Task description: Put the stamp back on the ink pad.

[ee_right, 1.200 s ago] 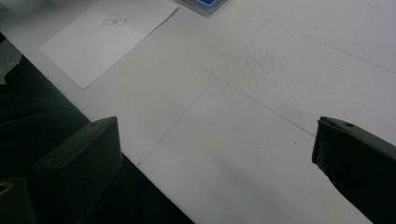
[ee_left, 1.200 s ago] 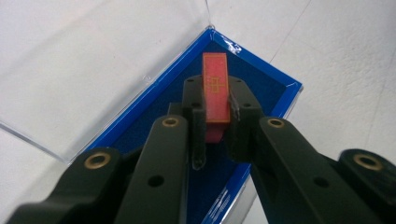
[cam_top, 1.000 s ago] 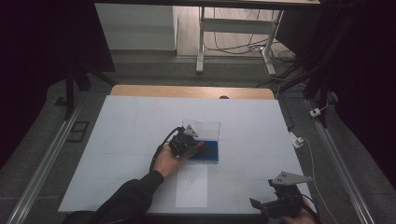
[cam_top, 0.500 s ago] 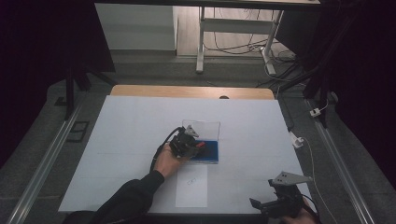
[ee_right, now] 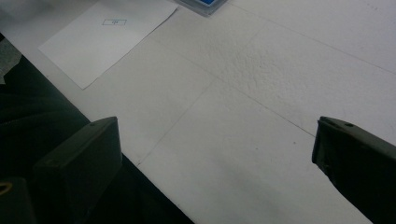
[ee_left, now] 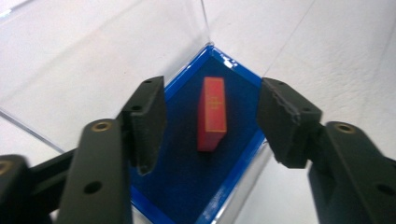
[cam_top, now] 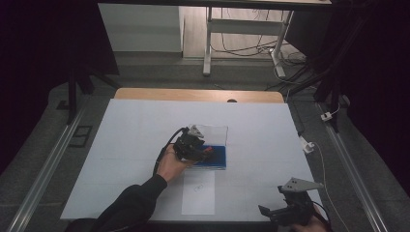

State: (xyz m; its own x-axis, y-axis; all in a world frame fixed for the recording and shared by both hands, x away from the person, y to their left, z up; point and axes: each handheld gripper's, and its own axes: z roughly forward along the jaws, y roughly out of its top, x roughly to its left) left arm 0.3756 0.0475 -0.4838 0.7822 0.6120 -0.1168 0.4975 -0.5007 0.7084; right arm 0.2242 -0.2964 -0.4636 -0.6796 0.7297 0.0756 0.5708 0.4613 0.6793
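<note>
- With jaws just spread clear of the red block, lift left gripper straight out toward six o'clock.
- Avoid clear box walls.
- Keep right gripper, jaws wide, parked.

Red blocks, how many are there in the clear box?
1. The red block lies on the blue floor of the clear box, between the left gripper's open jaws, untouched.

A clear box stands near the middle of the table, with a small block lying on its floor. A sheet of paper lies just in front of the box, reaching toward the table's near edge.
</note>
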